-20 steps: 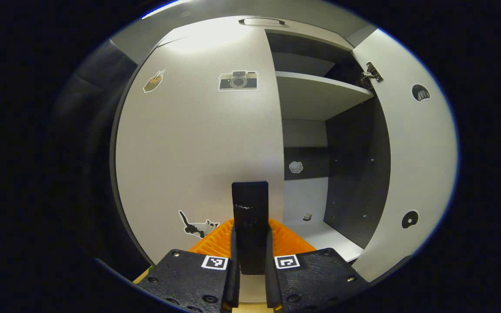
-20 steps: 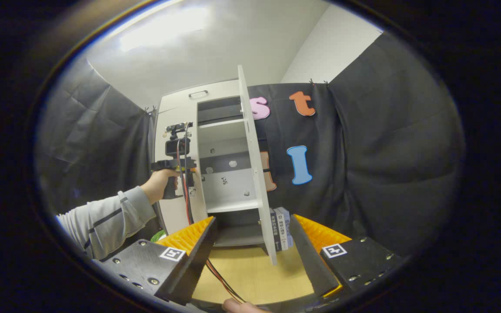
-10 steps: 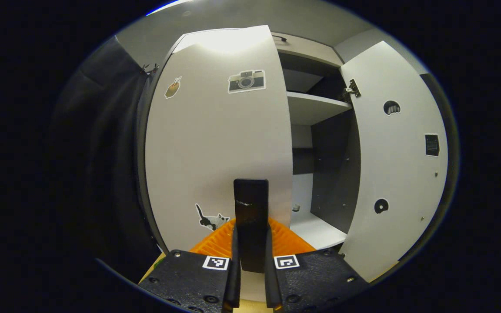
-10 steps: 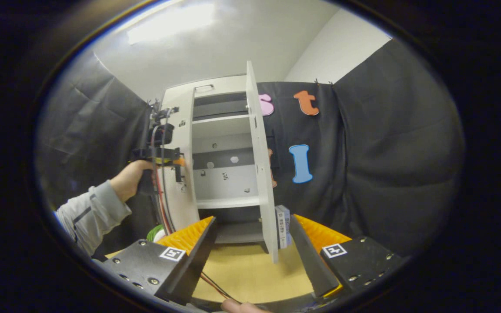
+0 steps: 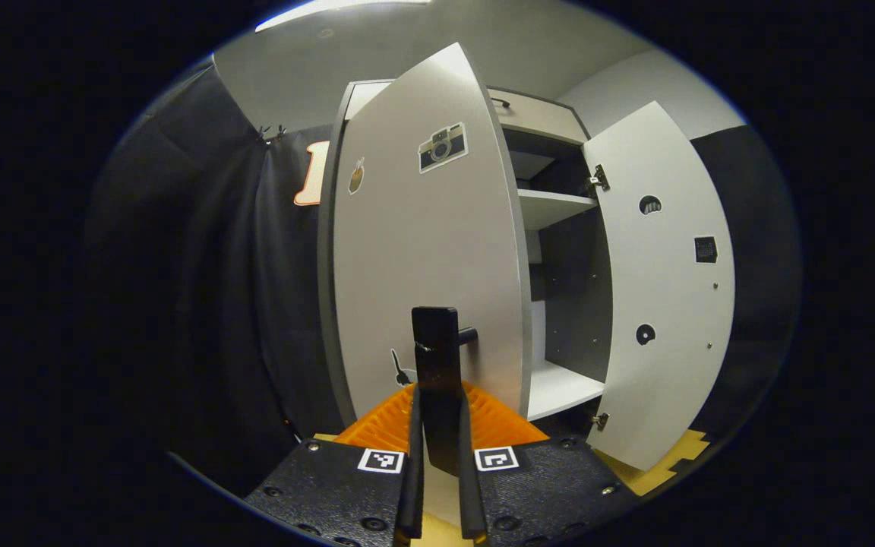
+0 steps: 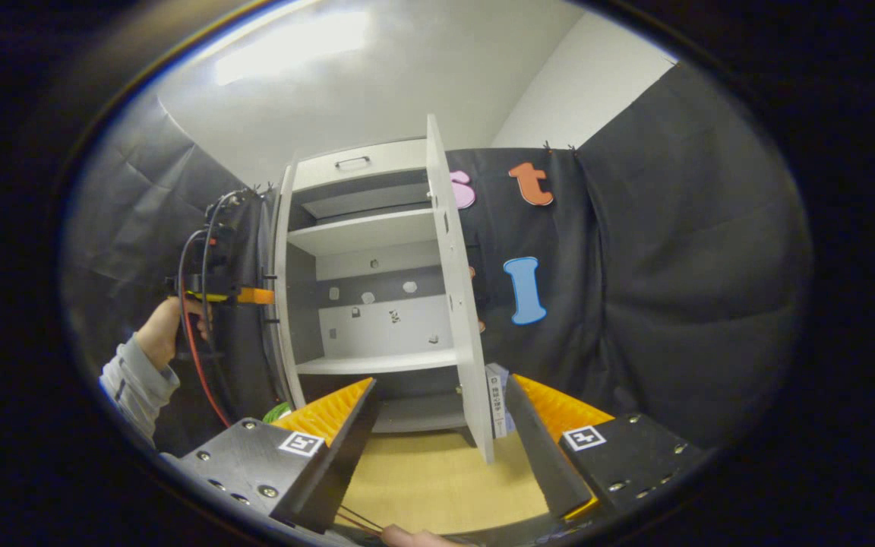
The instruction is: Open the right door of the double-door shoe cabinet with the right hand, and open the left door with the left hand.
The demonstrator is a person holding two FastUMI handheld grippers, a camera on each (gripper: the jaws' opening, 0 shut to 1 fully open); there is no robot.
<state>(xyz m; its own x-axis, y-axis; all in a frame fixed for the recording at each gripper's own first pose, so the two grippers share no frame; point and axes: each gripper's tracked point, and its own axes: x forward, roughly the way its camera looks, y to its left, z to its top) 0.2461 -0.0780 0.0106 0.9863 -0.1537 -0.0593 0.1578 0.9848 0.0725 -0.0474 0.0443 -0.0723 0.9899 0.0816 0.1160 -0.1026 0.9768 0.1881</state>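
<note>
The white shoe cabinet (image 6: pixel 346 163) stands with both doors swung out. In the left gripper view, the left door (image 5: pixel 422 251), with a camera sticker, stands well away from the cabinet. My left gripper (image 5: pixel 440 389) is shut on that door's black bar handle (image 5: pixel 435 342). The right door (image 5: pixel 665 289) stands wide open beyond it, and a white shelf (image 5: pixel 551 207) shows inside. In the right gripper view, the right door (image 6: pixel 456 304) is edge-on, and the left gripper (image 6: pixel 244 295) is at the left door (image 6: pixel 282 304), held by a hand (image 6: pixel 160 330). My right gripper (image 6: pixel 441 391) hangs open in front of the cabinet, holding nothing.
The cabinet rests on a wooden tabletop (image 6: pixel 437 479). A few upright books (image 6: pixel 497 399) stand just right of the right door's foot. A red and black cable (image 6: pixel 198 357) hangs from the left gripper. Black cloth walls close in both sides.
The left gripper has pulled the left door from nearly shut to wide open, moving leftward with the handle. The right door and the open right gripper have hardly moved.
</note>
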